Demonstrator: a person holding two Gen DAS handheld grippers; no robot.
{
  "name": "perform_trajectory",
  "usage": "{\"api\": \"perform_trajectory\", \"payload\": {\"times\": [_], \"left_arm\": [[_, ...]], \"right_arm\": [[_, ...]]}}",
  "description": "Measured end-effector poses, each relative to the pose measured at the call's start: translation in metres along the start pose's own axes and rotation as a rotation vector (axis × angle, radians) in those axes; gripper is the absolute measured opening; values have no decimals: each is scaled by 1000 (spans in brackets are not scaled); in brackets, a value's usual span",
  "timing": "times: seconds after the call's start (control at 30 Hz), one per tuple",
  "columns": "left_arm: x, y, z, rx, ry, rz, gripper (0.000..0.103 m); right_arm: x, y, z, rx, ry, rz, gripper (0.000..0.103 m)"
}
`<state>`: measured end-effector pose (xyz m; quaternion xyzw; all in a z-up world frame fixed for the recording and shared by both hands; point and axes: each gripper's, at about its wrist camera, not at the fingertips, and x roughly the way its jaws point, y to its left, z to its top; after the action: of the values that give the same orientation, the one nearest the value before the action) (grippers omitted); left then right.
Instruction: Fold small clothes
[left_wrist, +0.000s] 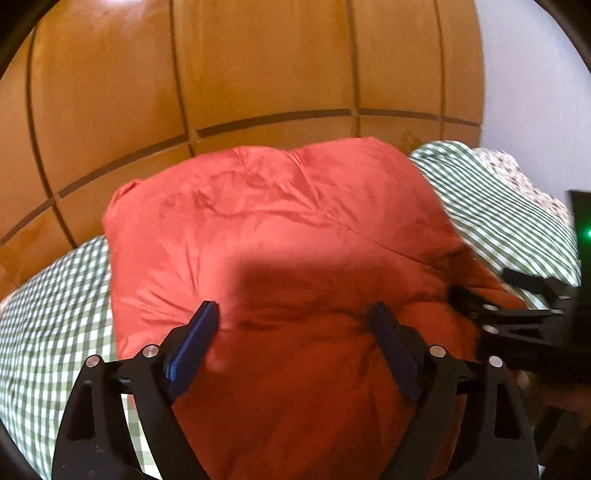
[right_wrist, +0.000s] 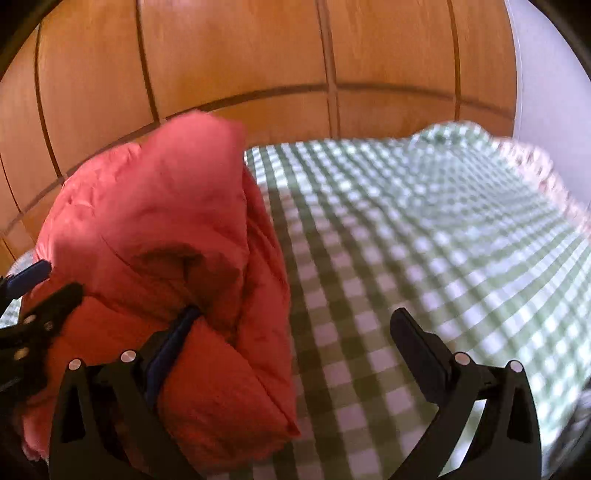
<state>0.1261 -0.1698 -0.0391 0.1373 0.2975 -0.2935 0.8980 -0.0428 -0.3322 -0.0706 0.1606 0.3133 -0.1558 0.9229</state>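
Note:
A puffy red garment (left_wrist: 280, 221) lies folded in a thick bundle on a green-and-white checked sheet (left_wrist: 48, 317). My left gripper (left_wrist: 294, 308) hovers over the bundle's near part, jaws wide open, blue pads clear of the cloth. In the right wrist view the red garment (right_wrist: 155, 221) fills the left half. My right gripper (right_wrist: 295, 314) is open too; its left finger (right_wrist: 181, 328) rests against the bundle's right flank and its right finger hangs over the checked sheet (right_wrist: 424, 229). Each gripper shows in the other's view: right gripper (left_wrist: 480, 306), left gripper (right_wrist: 40, 295).
Orange-brown wooden panels (left_wrist: 240, 66) with dark grooves stand right behind the bed. A pale wall (left_wrist: 535, 92) is at the far right. A floral cloth (left_wrist: 524, 181) edges the sheet's far right corner. A dark device with a green light (left_wrist: 585, 232) sits at the right border.

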Motion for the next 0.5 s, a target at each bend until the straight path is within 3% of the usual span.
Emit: {"api": "perform_trajectory", "payload": {"times": [0.1, 0.2, 0.3, 0.37, 0.5], "left_arm": [[-18, 15, 0, -79, 5, -52, 87], [-37, 45, -4, -205, -40, 26, 91], [-25, 69, -11, -267, 51, 97, 91], [-11, 75, -18, -283, 111, 84, 94], [-4, 84, -29, -362, 99, 57, 98]], "right_arm": [[-8, 5, -2, -58, -36, -37, 101], [-11, 6, -3, -51, -46, -27, 101], [-7, 0, -5, 16, -38, 9, 101], [-8, -2, -6, 28, -34, 19, 101], [-5, -3, 1, 34, -6, 38, 101]]}}
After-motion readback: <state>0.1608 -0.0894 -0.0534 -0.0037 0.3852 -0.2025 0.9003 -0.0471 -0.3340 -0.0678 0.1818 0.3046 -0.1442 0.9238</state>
